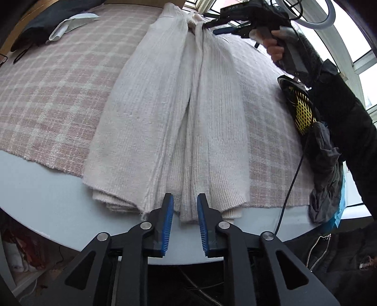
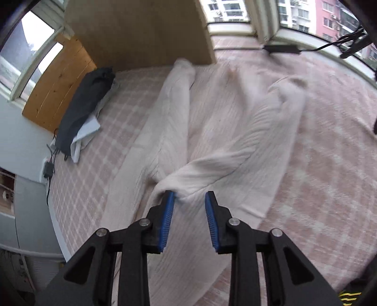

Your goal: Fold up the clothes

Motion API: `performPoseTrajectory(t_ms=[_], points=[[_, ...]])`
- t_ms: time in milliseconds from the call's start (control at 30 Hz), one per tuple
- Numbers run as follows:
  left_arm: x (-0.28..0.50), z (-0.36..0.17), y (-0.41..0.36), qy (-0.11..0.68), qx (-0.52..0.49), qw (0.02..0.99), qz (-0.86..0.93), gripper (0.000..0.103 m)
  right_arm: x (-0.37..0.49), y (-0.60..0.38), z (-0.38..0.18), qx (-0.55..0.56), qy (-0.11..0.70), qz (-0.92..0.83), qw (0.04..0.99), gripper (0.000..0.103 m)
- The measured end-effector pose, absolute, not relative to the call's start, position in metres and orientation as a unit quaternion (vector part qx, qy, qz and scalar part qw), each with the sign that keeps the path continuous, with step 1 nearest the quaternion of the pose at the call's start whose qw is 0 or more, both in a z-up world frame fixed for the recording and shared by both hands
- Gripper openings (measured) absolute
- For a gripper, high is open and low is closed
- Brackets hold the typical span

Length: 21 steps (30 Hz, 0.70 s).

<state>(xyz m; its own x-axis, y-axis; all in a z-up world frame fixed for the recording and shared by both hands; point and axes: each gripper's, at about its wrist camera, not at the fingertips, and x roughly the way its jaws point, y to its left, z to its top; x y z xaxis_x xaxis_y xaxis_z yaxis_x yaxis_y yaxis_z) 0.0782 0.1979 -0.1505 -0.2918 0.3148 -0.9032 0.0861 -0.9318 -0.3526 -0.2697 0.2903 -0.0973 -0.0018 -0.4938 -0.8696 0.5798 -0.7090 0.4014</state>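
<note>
1. A cream ribbed knit garment (image 1: 179, 113) lies stretched lengthwise over a pink-and-white plaid blanket (image 1: 54, 98). The blanket covers a pale surface (image 1: 47, 200); whether that is a bed or a desk I cannot tell.
2. In the left wrist view the garment runs from 12 o'clock down to 6 o'clock, folded into long narrow panels, and its near hem hangs slightly over the blanket's edge onto the pale surface.
3. The left gripper (image 1: 185, 207) sits at 6 o'clock, right at that hem. Its blue pads (image 1: 167, 221) stand narrowly apart with a strip of the knit lying between them, and they do not press on the cloth.
4. At the far end, around 1 o'clock, the right gripper (image 1: 208, 27) meets the bunched top of the garment, held by a hand (image 1: 274, 48) with a dark sleeve behind it.
5. In the right wrist view the right gripper (image 2: 189, 200) is at 6 o'clock, slightly open. A raised fold of the cream knit garment (image 2: 212, 141) lies at the tips and touches the left pad. The picture is blurred, and no firm grip shows.
6. A dark folded garment (image 2: 82, 108) with a white cloth (image 2: 84, 134) beneath it lies at 9 to 10 o'clock on the blanket, well apart from the knit.
7. A wooden panel (image 2: 141, 30) stands at 12 o'clock, with windows (image 2: 294, 16) behind it.
8. A yellow-and-black meshed item (image 1: 302, 113) and a grey cloth (image 1: 325, 169) sit at 3 o'clock by the blanket's edge.
</note>
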Motion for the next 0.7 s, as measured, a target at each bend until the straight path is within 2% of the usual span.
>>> performPoseTrajectory(t_ms=[67,133,200,267,300,333,367,467,700], points=[[0.081,-0.141,0.191,-0.16,-0.585,0.066,0.792,0.021,-0.257,0.28,-0.099,0.592,0.07,-0.699,0.395,0.028],[0.082,-0.128,0.185,-0.14,-0.58,0.059,0.8,0.022,-0.262,0.293,-0.081,0.575,0.041,-0.701,0.42,0.028],[0.076,-0.12,0.187,-0.127,-0.574,0.057,0.807,0.022,-0.286,0.321,-0.066,0.558,-0.014,-0.731,0.393,0.028],[0.069,-0.112,0.188,-0.117,-0.565,0.068,0.814,0.024,-0.315,0.341,-0.06,0.537,-0.009,-0.779,0.323,0.029],[0.063,-0.111,0.188,-0.109,-0.562,0.069,0.817,0.024,-0.329,0.35,-0.059,0.53,-0.003,-0.796,0.294,0.033],[0.057,-0.111,0.188,-0.103,-0.56,0.069,0.819,0.024,-0.344,0.356,-0.064,0.532,-0.011,-0.798,0.285,0.039],[0.051,-0.112,0.187,-0.099,-0.561,0.07,0.819,0.024,-0.359,0.362,-0.069,0.534,-0.021,-0.798,0.277,0.04],[0.033,-0.12,0.184,-0.097,-0.565,0.072,0.816,0.024,-0.393,0.37,-0.096,0.546,-0.019,-0.803,0.238,0.041],[0.002,-0.144,0.185,-0.082,-0.589,0.071,0.801,0.024,-0.408,0.362,-0.123,0.526,-0.002,-0.803,0.279,0.041]])
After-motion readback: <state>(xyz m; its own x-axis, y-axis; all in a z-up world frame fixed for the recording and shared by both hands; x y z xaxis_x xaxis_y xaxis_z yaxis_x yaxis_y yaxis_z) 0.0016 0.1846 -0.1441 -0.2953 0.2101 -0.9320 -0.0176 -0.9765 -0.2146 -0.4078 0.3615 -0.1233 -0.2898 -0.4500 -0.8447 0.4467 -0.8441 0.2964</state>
